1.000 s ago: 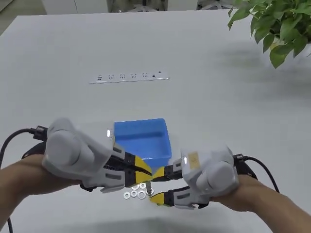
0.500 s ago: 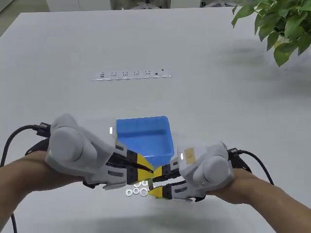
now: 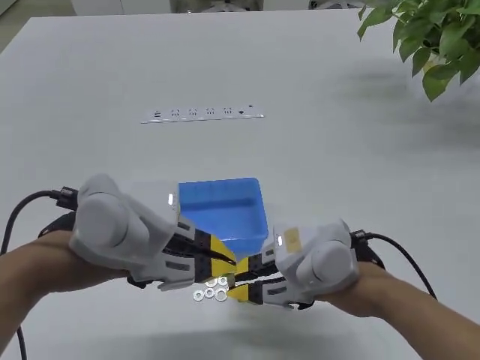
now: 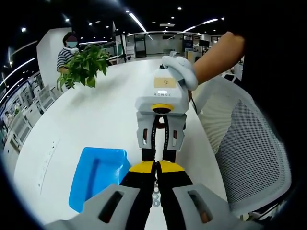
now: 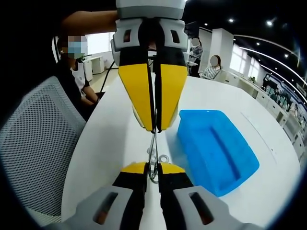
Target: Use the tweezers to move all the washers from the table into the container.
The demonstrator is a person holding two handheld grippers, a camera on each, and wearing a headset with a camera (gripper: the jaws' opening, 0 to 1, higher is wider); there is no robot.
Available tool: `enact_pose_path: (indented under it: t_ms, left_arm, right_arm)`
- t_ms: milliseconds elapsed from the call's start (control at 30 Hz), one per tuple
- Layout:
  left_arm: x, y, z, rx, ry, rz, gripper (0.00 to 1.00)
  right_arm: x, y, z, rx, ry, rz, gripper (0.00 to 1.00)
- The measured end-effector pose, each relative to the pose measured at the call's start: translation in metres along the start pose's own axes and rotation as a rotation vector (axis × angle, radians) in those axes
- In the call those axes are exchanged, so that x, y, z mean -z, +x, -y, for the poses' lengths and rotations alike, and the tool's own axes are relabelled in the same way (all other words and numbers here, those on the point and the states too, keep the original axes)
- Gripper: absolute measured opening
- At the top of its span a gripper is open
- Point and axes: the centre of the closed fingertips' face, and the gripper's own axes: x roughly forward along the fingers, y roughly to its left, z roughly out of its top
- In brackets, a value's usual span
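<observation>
Right now, low in the head view, my left gripper (image 3: 221, 264) and right gripper (image 3: 241, 285) meet tip to tip just above the washers (image 3: 211, 289). These lie clustered on the table (image 3: 315, 150), just below the blue container (image 3: 223, 211) in the frame. At the bottom centre of the left gripper view, my left jaws are pressed together, with the container (image 4: 98, 175) at lower left. In the middle of the right gripper view, my right jaws are clamped on the tweezers (image 5: 153, 148). Their far end reaches the left jaws' tips, and I cannot tell whether those pinch it. The washers (image 5: 163, 158) lie just beside the tweezers. I should settle on one firm hold, aim low at a single washer's rim, and squeeze gently so it doesn't flick away.
</observation>
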Motion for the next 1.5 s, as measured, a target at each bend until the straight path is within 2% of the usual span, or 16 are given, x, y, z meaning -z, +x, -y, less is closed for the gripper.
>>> enact_pose_path:
  t_ms: [467, 1067, 1267, 1367, 1500]
  left_arm:
    - [0.0, -0.001, 0.002, 0.001, 0.016, -0.014, 0.06]
    - [-0.01, -0.011, 0.0, -0.014, 0.025, 0.01, 0.06]
    - [-0.018, -0.017, -0.003, -0.028, 0.02, 0.039, 0.06]
    - [-0.021, -0.02, -0.006, -0.039, 0.017, 0.049, 0.07]
    - [-0.024, -0.024, -0.01, -0.055, 0.012, 0.062, 0.13]
  right_arm:
    - [0.001, -0.004, -0.001, 0.014, -0.007, -0.023, 0.09]
    - [-0.01, -0.014, 0.001, 0.034, -0.015, -0.021, 0.09]
    - [-0.019, -0.02, 0.006, 0.048, -0.008, 0.013, 0.09]
    - [-0.029, -0.023, 0.01, 0.063, 0.01, 0.059, 0.09]
    - [-0.041, -0.029, 0.017, 0.083, 0.018, 0.096, 0.09]
